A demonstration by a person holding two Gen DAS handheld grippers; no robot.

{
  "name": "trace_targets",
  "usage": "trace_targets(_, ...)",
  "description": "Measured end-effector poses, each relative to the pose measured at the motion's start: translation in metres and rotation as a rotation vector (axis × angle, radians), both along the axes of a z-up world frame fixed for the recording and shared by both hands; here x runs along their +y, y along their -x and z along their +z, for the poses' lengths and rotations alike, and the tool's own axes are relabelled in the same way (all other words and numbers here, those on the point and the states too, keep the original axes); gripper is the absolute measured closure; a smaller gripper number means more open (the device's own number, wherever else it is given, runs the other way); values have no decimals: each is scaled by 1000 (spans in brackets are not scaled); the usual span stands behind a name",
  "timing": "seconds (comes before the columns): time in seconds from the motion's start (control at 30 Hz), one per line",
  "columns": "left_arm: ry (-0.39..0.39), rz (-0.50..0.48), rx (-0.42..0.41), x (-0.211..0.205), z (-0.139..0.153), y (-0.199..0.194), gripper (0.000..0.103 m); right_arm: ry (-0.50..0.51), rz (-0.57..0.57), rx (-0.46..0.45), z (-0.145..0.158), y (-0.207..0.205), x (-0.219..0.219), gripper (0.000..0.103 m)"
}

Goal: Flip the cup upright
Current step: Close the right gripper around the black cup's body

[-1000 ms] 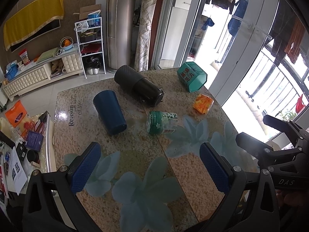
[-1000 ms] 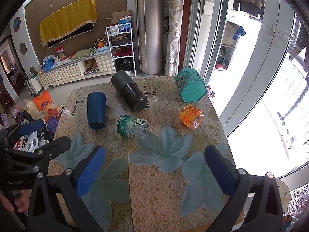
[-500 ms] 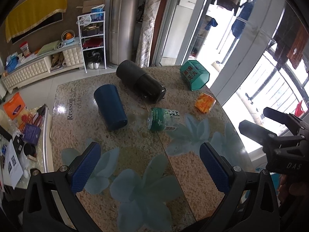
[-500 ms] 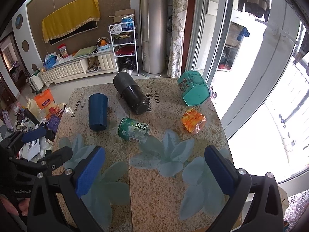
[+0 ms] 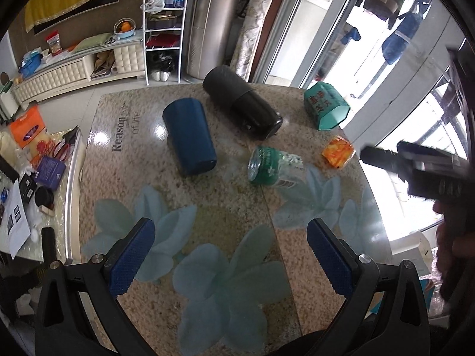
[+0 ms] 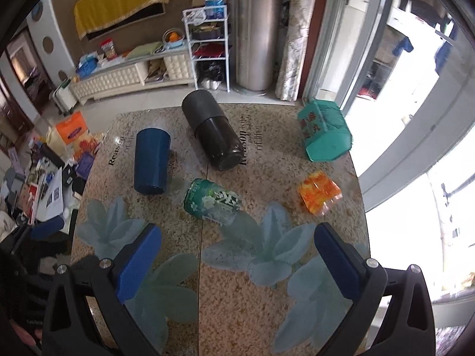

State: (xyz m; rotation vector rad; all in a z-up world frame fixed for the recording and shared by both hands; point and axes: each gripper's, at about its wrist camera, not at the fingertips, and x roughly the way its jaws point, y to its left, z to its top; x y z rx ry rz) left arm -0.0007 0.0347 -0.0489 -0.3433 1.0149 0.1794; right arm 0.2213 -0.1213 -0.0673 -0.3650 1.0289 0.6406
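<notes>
The cup (image 5: 189, 137) was a plain dark blue tumbler, tapered, lying on its side on the table (image 5: 207, 213) left of the black flask (image 5: 242, 112). Its long axis ran away from the grippers (wider end farther). The left gripper (image 5: 231, 259) and right gripper (image 6: 237, 262) both hung spread wide, holding nothing.

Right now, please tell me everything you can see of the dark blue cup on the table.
The dark blue cup is a plain, matte, tapered tumbler, plastic by its look, with no handle or print. It lies on its side on the speckled stone table, long axis running toward the cameras, wider end away from them. Only the table touches it. The black flask lies apart on its right, the green can nearer. No fingers hold it.
</notes>
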Motion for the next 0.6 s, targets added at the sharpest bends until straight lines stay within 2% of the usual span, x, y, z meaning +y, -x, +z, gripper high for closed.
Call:
trace_targets(0.07,-10,2,5,-1,-4,0,0,12,28,5,-1,-6,9,0)
trace_targets(0.23,37,36,19,3,-15,-1,0,46,99,22,-8,-25,32,0)
trace_targets(0.4,51,75,45,8,-28,-3,0,78,155,24,-16,-44,55,0)
trace_targets(0.6,53,112,72,13,-37,-2,0,119,208,41,-36,-71,82,0)
